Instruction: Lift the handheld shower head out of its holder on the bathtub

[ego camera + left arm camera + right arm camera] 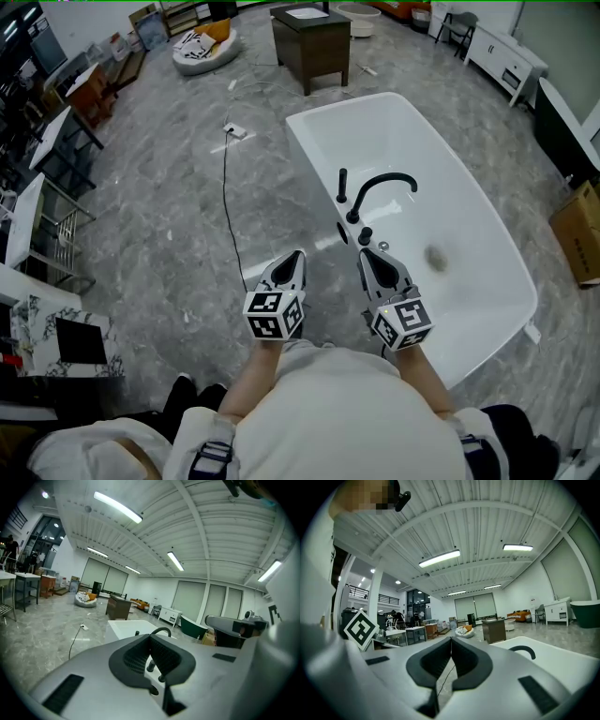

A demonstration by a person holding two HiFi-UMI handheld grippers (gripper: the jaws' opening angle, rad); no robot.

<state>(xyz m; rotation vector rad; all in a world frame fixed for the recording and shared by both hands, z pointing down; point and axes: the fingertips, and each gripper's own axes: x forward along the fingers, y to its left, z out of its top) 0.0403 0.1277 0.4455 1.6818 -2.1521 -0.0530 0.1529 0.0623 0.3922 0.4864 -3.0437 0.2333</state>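
The white bathtub (487,244) lies ahead of me, slightly to the right. On its near rim stand a black arched faucet (380,183), two small black knobs (365,235) and the slim black handheld shower head (342,185), upright in its holder. My left gripper (295,255) is shut and empty, above the floor just left of the tub rim. My right gripper (366,255) is also shut and empty, just short of the knobs. The left gripper view shows its closed jaws (150,637) with the faucet (161,630) beyond them. In the right gripper view the closed jaws (451,640) point past the faucet (524,651).
A black cable (228,206) runs across the grey floor left of the tub. A dark wooden cabinet (311,42) stands beyond the tub's far end. A cardboard box (581,230) sits at the right, and desks (47,187) line the left side.
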